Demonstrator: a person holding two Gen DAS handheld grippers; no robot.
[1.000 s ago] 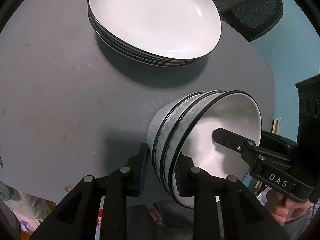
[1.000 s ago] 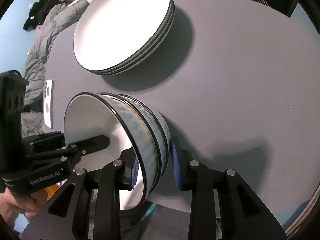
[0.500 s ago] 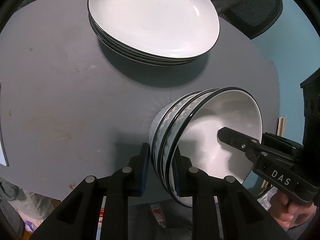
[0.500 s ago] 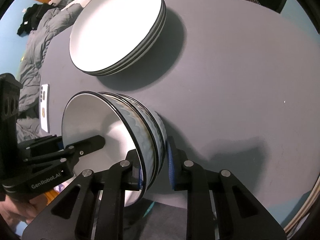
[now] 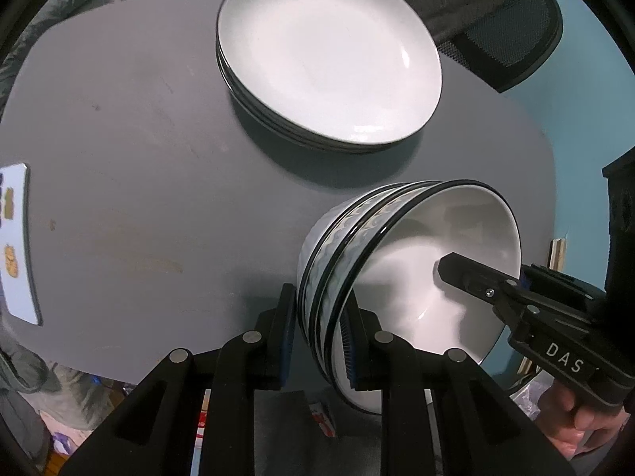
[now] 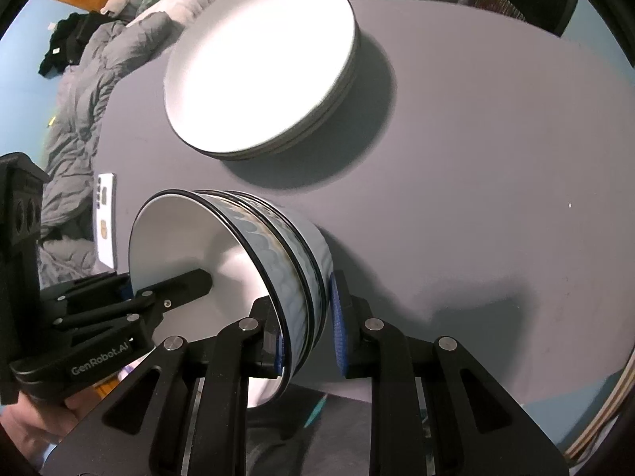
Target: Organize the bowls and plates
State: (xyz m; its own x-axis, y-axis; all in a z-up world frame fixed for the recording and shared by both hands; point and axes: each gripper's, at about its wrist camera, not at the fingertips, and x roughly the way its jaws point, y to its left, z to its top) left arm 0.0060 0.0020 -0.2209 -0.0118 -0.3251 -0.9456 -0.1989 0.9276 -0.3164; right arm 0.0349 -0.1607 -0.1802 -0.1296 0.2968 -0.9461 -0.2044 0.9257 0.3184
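A stack of nested white bowls (image 5: 381, 261) with blue wave bands and black rims hangs tilted above the grey table (image 5: 139, 198). My left gripper (image 5: 319, 335) is shut on the stack's near rim. My right gripper (image 6: 305, 327) is shut on the opposite rim of the same bowl stack (image 6: 254, 261); one finger of each reaches inside the top bowl. A stack of white black-rimmed plates (image 5: 329, 55) sits on the table beyond the bowls, and also shows in the right wrist view (image 6: 258, 67).
A white phone (image 5: 16, 238) lies at the table's left edge, also in the right wrist view (image 6: 105, 218). A black mesh chair (image 5: 504, 27) stands behind the table. A grey duvet (image 6: 79, 99) lies past the left edge.
Both grippers have risen and pulled back with the bowl stack. More of the table and the phone have come into view.
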